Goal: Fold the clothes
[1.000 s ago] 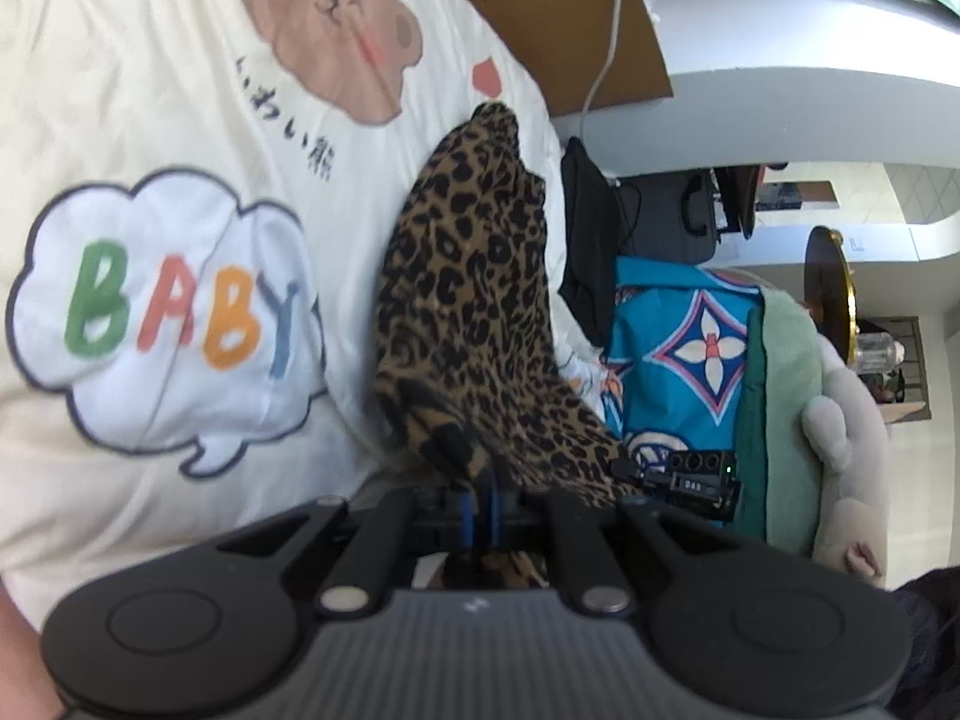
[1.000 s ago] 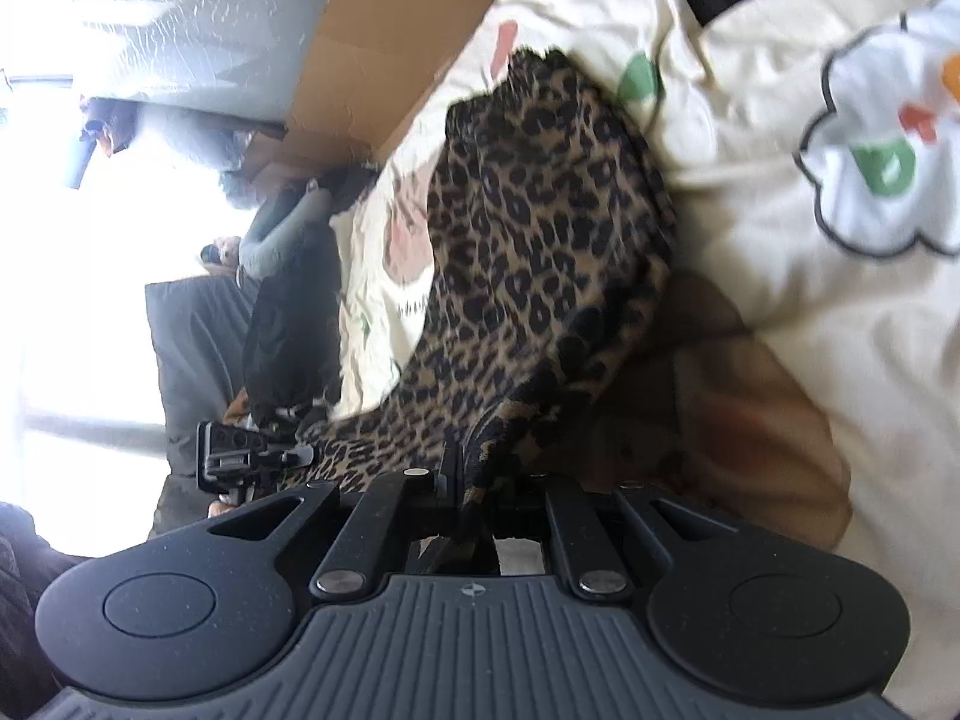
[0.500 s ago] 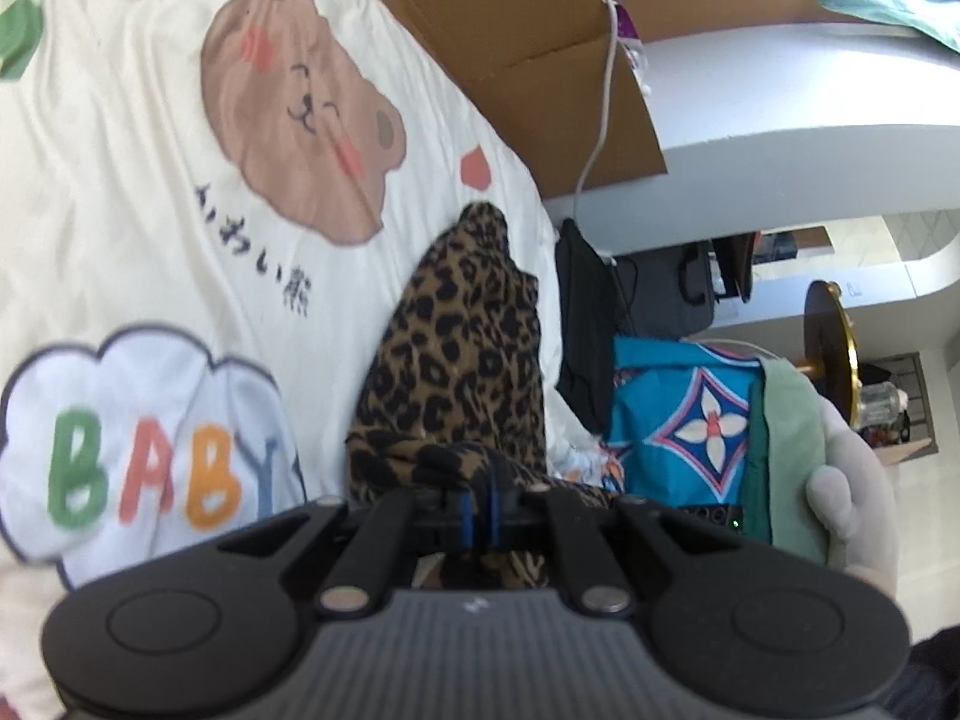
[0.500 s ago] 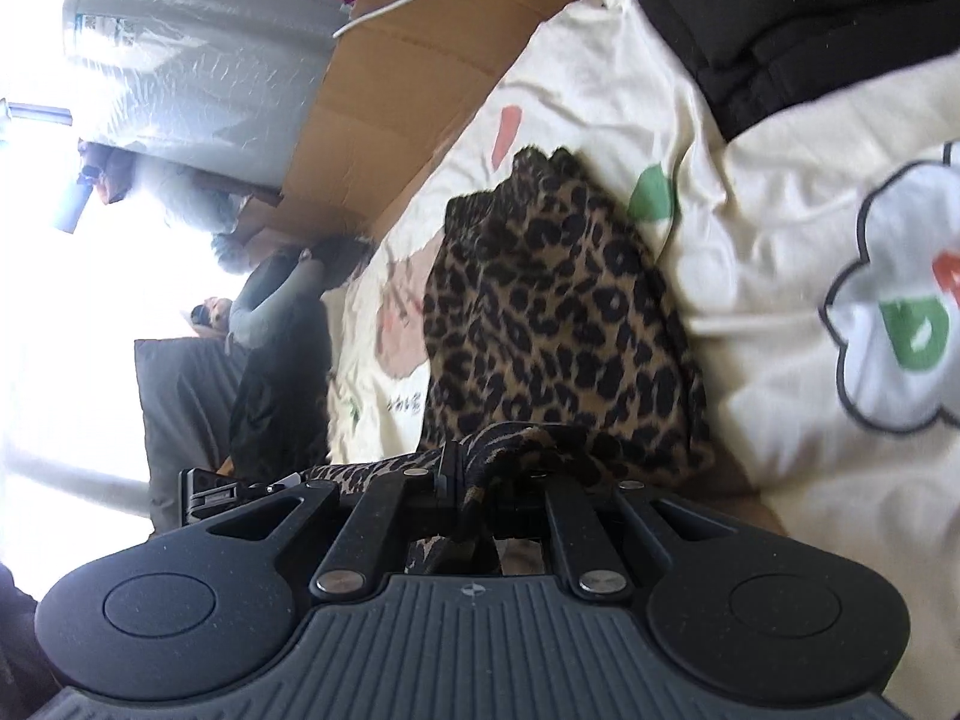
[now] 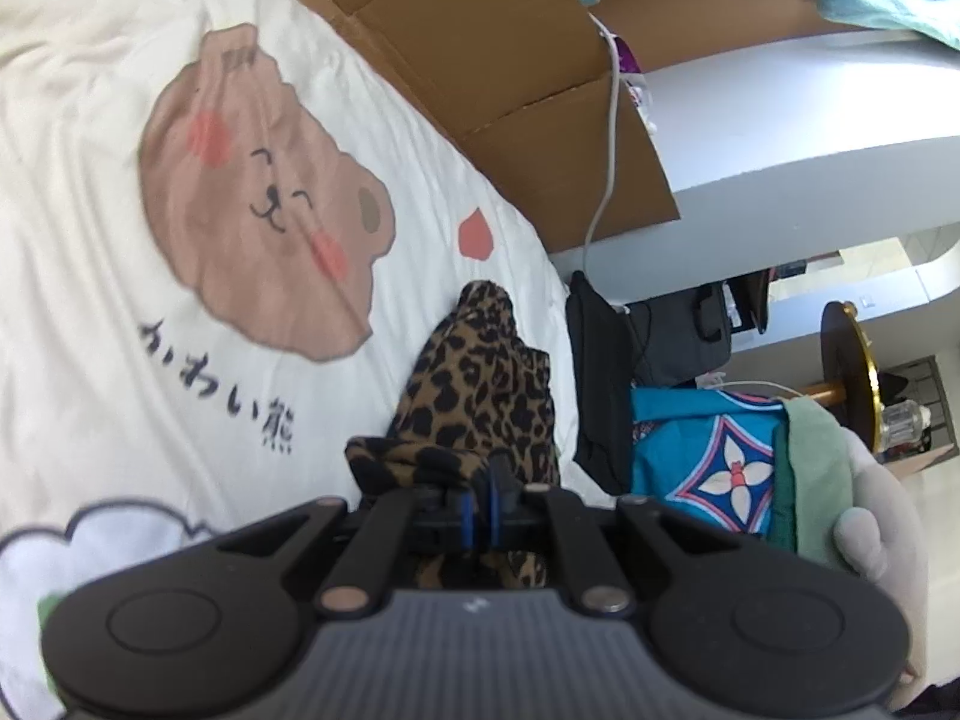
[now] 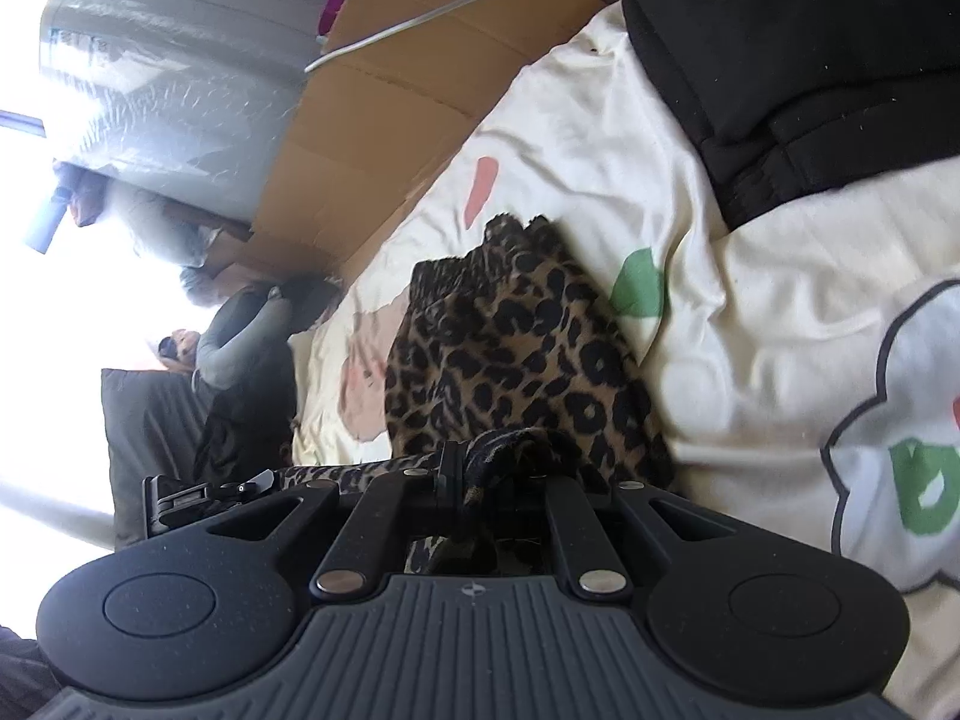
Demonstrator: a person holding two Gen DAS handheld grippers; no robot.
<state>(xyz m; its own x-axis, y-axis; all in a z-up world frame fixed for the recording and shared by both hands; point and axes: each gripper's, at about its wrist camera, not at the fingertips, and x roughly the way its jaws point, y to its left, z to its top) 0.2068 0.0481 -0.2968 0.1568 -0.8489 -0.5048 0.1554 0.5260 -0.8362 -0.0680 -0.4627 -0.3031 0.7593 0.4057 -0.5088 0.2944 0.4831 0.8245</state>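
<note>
Leopard-print garment pinched between both grippers' closed fingers

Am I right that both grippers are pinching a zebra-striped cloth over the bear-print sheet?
Not quite: the cloth is leopard-spotted, not zebra-striped, as the right wrist view shows. Both the left gripper and right gripper do pinch it over the bear-print sheet.

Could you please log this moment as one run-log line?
step: folding | left gripper: shut on leopard-print fabric garment | right gripper: shut on it | surface: cream cartoon-print bedsheet
</note>
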